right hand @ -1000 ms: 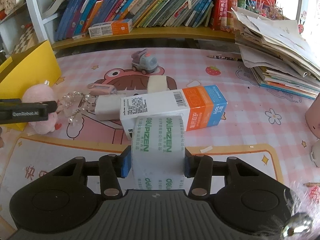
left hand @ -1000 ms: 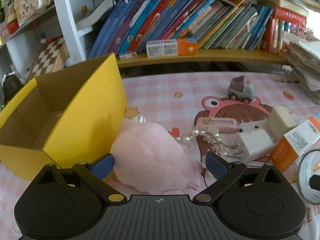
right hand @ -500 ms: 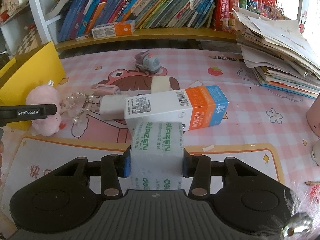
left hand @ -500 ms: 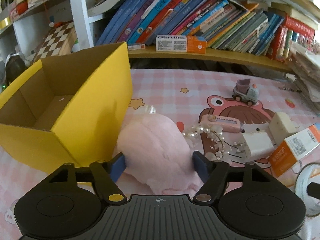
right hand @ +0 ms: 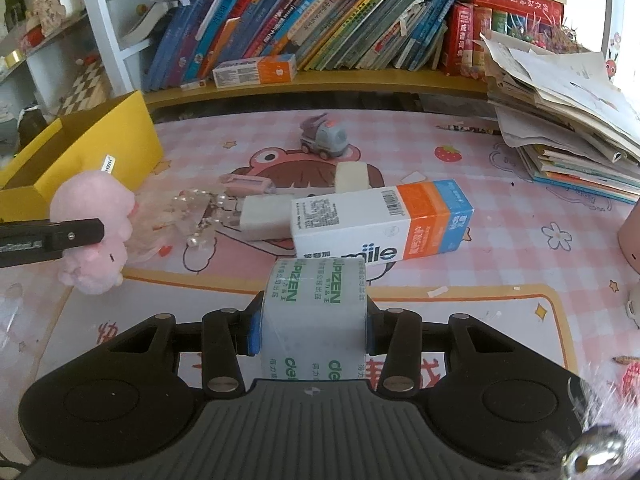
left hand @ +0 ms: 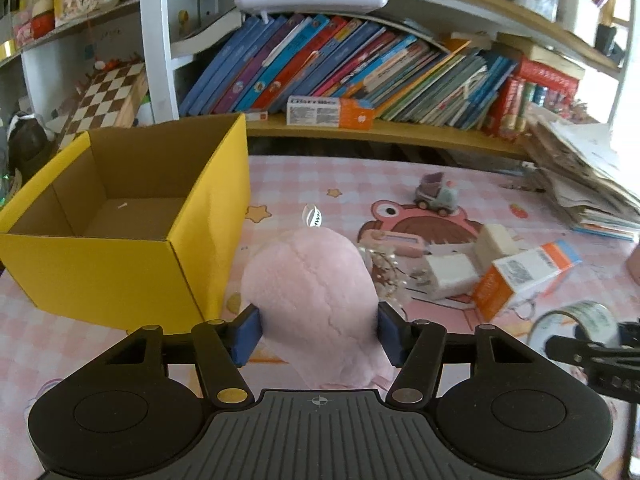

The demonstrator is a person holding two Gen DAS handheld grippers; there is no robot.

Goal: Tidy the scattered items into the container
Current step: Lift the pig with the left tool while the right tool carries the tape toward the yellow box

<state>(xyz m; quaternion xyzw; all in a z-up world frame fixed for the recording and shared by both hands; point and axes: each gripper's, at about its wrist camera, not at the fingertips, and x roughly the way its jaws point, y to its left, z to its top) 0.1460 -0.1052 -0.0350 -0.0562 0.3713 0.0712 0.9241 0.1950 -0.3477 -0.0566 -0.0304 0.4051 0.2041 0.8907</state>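
Observation:
My left gripper [left hand: 319, 332] has its blue pads pressed into a pink plush toy [left hand: 312, 280], and its jaws are still closing on it. The plush hangs clear of the mat, just right of the open yellow cardboard box [left hand: 120, 268]. In the right wrist view the plush [right hand: 96, 208] shows at the left, in front of the box [right hand: 120, 136]. My right gripper [right hand: 314, 328] is shut on a roll of clear tape with green print [right hand: 316, 308], held over the mat's near edge.
On the pink mat lie an orange, blue and white toothpaste carton [right hand: 380, 220], two white blocks [right hand: 264, 216], a pink comb-like item [right hand: 244, 182], a pearl hairpiece [right hand: 192, 208] and a grey toy car [right hand: 324, 140]. Stacked papers [right hand: 560, 112] crowd the right; a bookshelf runs behind.
The left jaws went from wide open around the plush to pressing on it, and lifted it while nearing the yellow box. The right gripper rose slightly with the tape.

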